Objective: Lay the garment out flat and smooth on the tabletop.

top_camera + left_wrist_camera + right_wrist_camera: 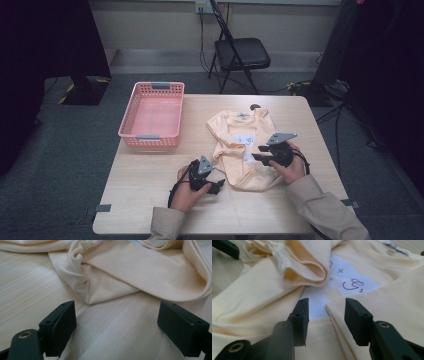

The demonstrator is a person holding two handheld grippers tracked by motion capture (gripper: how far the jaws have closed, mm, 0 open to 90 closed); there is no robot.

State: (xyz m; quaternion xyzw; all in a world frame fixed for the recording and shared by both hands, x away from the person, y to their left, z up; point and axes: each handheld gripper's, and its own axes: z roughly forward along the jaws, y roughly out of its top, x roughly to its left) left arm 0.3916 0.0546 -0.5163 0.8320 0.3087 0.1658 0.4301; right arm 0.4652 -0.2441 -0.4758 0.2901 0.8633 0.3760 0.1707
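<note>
Yellow shirt [243,147] crumpled on table [150,190], just ahead of left claw [117,322] — jaws wide apart, holding nothing. Right claw [325,317] over shirt's folded edge, jaws half open, nothing pinched yet. Looks like fold-and-grab step. Next: close on edges, lift. Pink basket [152,116] far left.

A curly mark and small stars on the shirt's [262,290] white print [352,280], no readable words.
</note>
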